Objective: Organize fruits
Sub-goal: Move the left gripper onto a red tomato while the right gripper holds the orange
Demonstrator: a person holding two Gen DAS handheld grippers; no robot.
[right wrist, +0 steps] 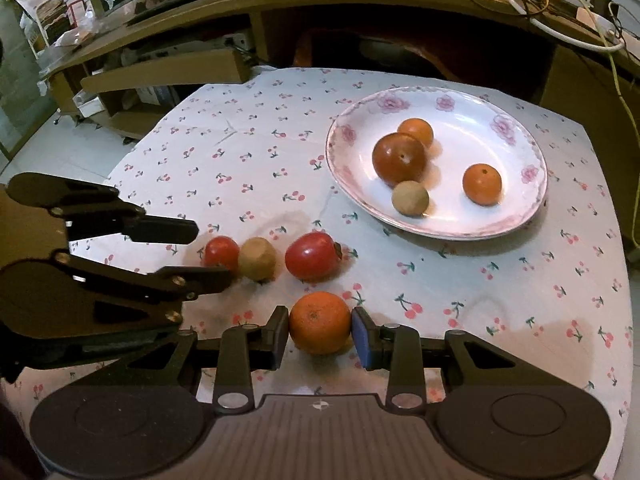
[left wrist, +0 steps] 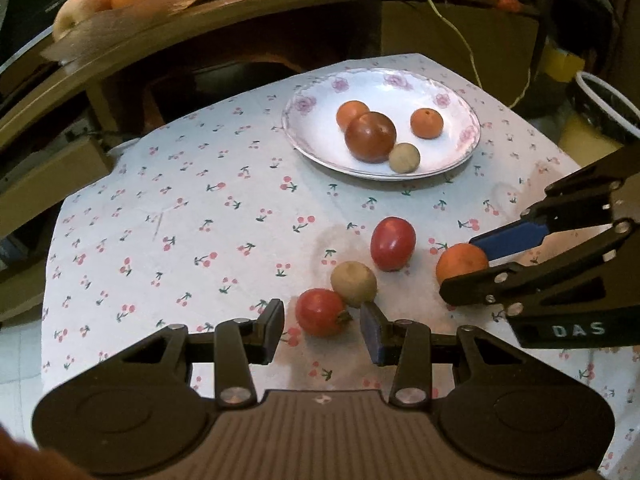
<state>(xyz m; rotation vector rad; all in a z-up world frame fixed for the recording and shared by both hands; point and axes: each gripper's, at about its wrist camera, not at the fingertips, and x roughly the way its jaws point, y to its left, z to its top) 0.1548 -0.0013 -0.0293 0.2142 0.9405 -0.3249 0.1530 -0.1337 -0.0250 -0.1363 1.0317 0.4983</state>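
On the cherry-print cloth in front of me lie a round orange tangerine (right wrist: 320, 322), a glossy oval red tomato (right wrist: 311, 256), a dull tan round fruit (right wrist: 257, 259) and a smaller red tomato (right wrist: 221, 253) touching it. My white floral-rimmed plate (right wrist: 452, 112) holds two small oranges (right wrist: 481, 183), a brownish-red tomato (right wrist: 399, 159) and another tan fruit (right wrist: 410, 198).

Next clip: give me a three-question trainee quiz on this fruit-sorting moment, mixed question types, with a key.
1. How many fruits lie on the plate?
2. True or false: the right gripper has the orange between its pads.
3. Which fruit lies nearest the left gripper? A) small red fruit B) brown fruit C) oval red fruit

Key: 1. Four. 2. True. 3. A.
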